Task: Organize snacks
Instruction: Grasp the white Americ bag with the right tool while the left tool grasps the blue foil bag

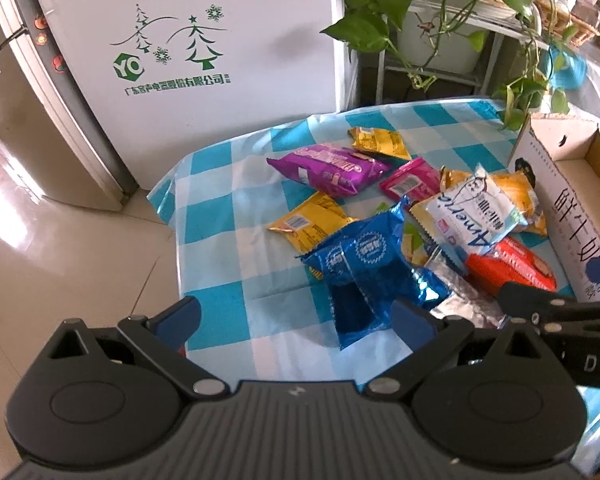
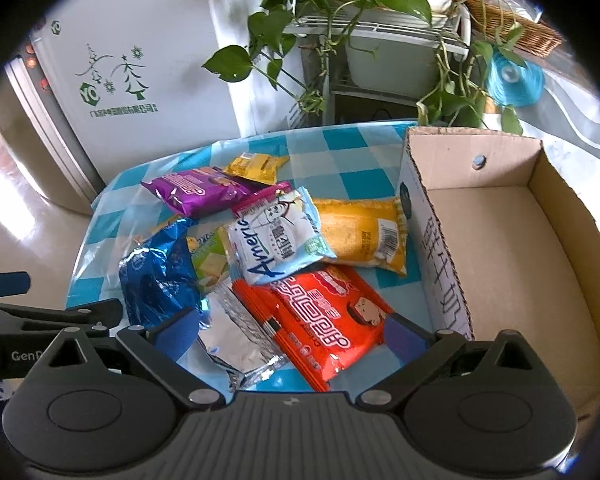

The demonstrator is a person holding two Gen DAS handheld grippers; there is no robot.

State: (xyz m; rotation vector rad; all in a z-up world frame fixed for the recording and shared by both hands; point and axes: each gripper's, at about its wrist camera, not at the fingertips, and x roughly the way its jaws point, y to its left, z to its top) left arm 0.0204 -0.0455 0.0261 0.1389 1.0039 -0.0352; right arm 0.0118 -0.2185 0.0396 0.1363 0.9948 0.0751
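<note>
Snack packets all lie heaped on the checked tablecloth, just beside the cardboard box, which holds none yet; left gripper and right gripper hover wide, empty, so sorting seems unstarted.

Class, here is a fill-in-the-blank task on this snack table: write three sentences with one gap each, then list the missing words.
1. The cardboard box beside the snacks holds ____ snacks so far.
2. The packet lying between the right gripper fingers and printed with white characters is ____ in colour.
3. The white packet reading "Americ" lies partly on top of the ____ packet.
4. Both the right gripper and the left gripper are ____.

Missing words: no; red; red; open
</note>
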